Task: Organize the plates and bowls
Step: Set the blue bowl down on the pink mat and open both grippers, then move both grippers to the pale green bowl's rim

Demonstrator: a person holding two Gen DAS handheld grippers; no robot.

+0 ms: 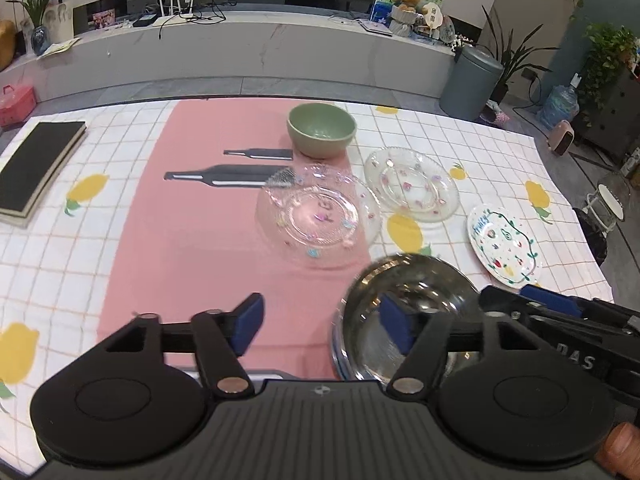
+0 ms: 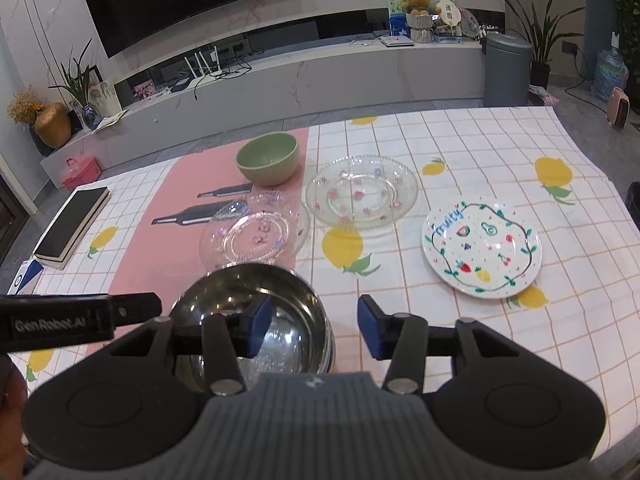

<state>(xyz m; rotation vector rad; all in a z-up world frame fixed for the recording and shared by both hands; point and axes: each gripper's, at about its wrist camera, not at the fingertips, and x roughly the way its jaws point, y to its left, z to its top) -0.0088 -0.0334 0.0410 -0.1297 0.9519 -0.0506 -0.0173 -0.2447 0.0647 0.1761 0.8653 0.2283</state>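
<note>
A steel bowl (image 1: 416,300) (image 2: 248,300) stands near the table's front edge. My left gripper (image 1: 322,330) is open; its right finger is inside the bowl, its left finger outside over the pink runner. My right gripper (image 2: 312,330) is open; its left finger is inside the bowl, its right finger outside the rim. A green bowl (image 1: 321,128) (image 2: 267,157) stands at the back. Two clear flowered glass plates (image 1: 318,220) (image 1: 412,184) (image 2: 256,236) (image 2: 362,192) lie mid-table. A white painted plate (image 1: 504,244) (image 2: 482,246) lies to the right.
A pink runner (image 1: 192,208) crosses the checked lemon tablecloth (image 1: 60,248). Two black tools (image 1: 224,176) (image 2: 188,216) lie beside the nearer glass plate. A black book (image 1: 36,168) (image 2: 72,226) sits at the left. A grey bin (image 2: 506,70) stands beyond the table.
</note>
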